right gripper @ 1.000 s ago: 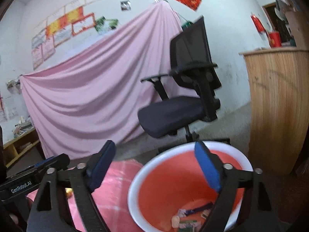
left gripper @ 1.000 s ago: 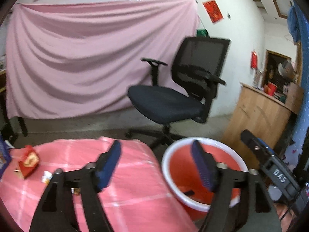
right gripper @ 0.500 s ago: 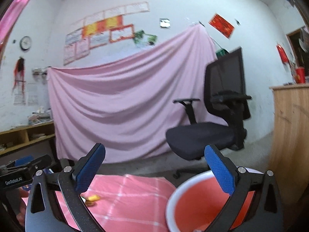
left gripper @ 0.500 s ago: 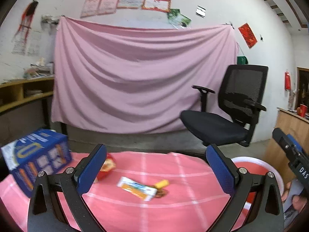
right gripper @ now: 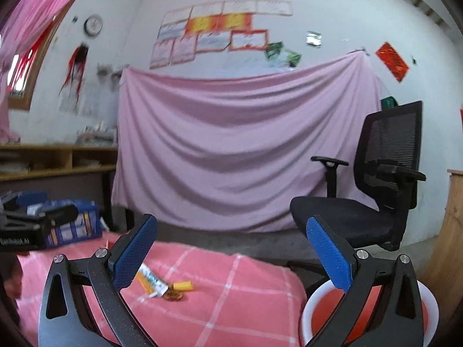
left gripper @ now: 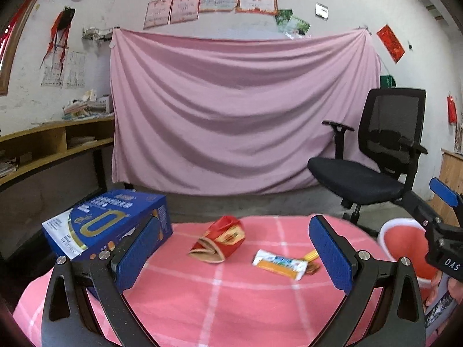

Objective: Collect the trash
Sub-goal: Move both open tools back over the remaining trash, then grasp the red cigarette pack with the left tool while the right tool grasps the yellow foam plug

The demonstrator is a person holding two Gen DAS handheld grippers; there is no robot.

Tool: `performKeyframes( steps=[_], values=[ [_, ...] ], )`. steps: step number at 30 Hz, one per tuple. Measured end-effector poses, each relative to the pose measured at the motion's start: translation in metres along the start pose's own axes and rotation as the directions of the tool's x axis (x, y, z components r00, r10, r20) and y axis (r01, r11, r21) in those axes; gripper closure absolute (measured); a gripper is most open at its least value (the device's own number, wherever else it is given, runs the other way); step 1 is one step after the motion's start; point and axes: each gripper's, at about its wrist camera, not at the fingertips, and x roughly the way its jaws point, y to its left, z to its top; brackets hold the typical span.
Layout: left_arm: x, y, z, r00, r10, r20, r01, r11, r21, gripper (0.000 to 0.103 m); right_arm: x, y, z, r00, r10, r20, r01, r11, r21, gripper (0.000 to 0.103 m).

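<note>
On the pink checked tablecloth lie a crumpled red packet, an orange-and-white wrapper and a small yellow scrap by a brown bit. My left gripper stands open above the cloth, nothing between its fingers. The right gripper is open too and empty; in its view the wrapper and yellow scrap lie just past its left finger. A red basin with a white rim stands low at the right of the table, also in the left wrist view.
A blue carton sits on the table's left side. A black office chair stands behind the table at the right, a pink sheet hangs on the wall, wooden shelves run along the left.
Both grippers have swung left, away from over the red basin to face the table and its litter. Their jaws have spread wider. The right gripper's view has levelled out.
</note>
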Motion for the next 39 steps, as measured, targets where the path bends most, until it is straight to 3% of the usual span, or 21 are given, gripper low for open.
performKeyframes(
  steps=[7,13,15,18,25,29,32,39],
  values=[
    [0.025,0.011,-0.010,0.993,0.038,-0.113,-0.035,0.999,0.027,0.002,0.025,0.007,-0.011,0.991,0.021,-0.134,-0.024,1.000,-0.019,0.000],
    [0.055,0.017,-0.019,0.971,0.034,-0.236,-0.028,0.999,0.032,0.003,0.054,0.007,-0.020,0.960,0.046,-0.275,-0.045,0.999,0.010,0.000],
    [0.063,0.022,-0.021,0.963,0.013,-0.268,-0.010,1.000,0.014,0.013,0.069,0.007,-0.025,0.938,0.075,-0.337,-0.069,0.997,0.031,0.000],
    [0.078,0.024,-0.024,0.945,-0.016,-0.328,0.015,1.000,-0.007,0.034,0.085,0.008,-0.030,0.907,0.117,-0.406,-0.100,0.993,0.064,0.011],
    [0.106,0.030,-0.028,0.901,-0.077,-0.427,0.049,0.996,-0.076,0.074,0.114,0.010,-0.044,0.830,0.169,-0.531,-0.134,0.985,0.105,0.029],
    [0.112,0.034,-0.027,0.896,-0.100,-0.433,0.055,0.992,-0.116,0.080,0.132,0.017,-0.052,0.779,0.197,-0.596,-0.165,0.980,0.108,0.032],
    [0.115,0.036,-0.024,0.892,-0.109,-0.439,0.058,0.990,-0.129,0.085,0.138,0.024,-0.055,0.755,0.214,-0.620,-0.198,0.976,0.095,0.035],
    [0.124,0.041,-0.025,0.871,-0.117,-0.476,0.053,0.988,-0.147,0.085,0.147,0.035,-0.063,0.704,0.219,-0.676,-0.245,0.968,0.059,0.036]
  ],
)
